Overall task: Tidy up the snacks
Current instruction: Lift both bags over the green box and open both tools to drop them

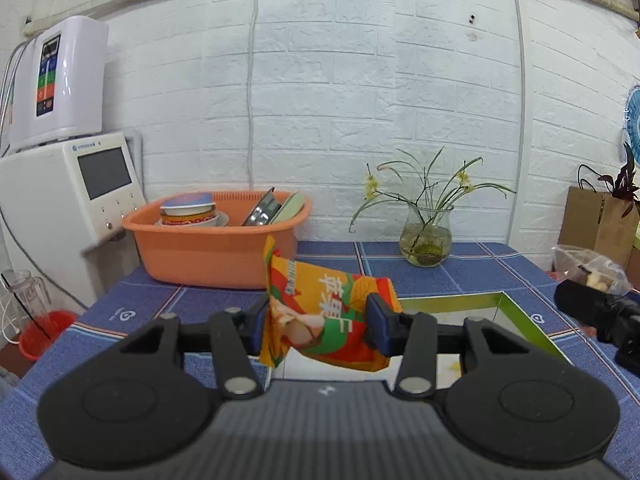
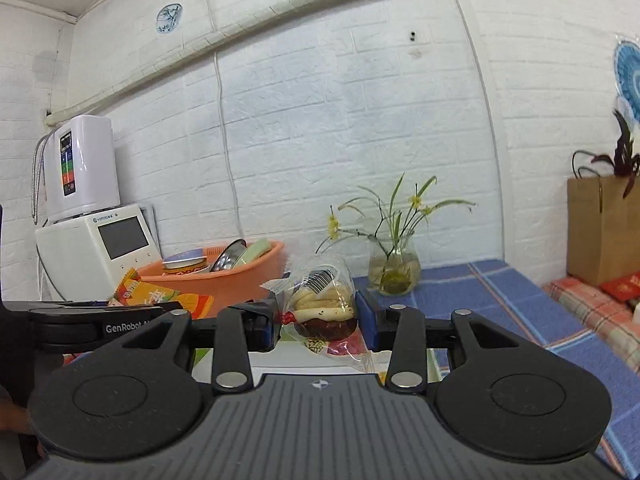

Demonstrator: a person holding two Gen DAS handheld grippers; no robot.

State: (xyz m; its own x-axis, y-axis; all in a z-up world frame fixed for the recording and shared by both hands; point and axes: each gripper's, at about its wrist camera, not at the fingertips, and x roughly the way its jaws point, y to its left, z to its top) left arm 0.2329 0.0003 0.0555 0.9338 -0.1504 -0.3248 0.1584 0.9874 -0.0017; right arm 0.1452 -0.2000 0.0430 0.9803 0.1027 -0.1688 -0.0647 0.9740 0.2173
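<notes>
Right now the left gripper [image 1: 318,322] squeezes an orange snack bag [image 1: 320,312], holding it up over the green-edged box [image 1: 472,300]. The right gripper [image 2: 318,320] pinches a clear bag of buns [image 2: 324,304] over the same box. Both bags are slippery and floppy, so a loose pinch could let one slide out and miss the box.
</notes>
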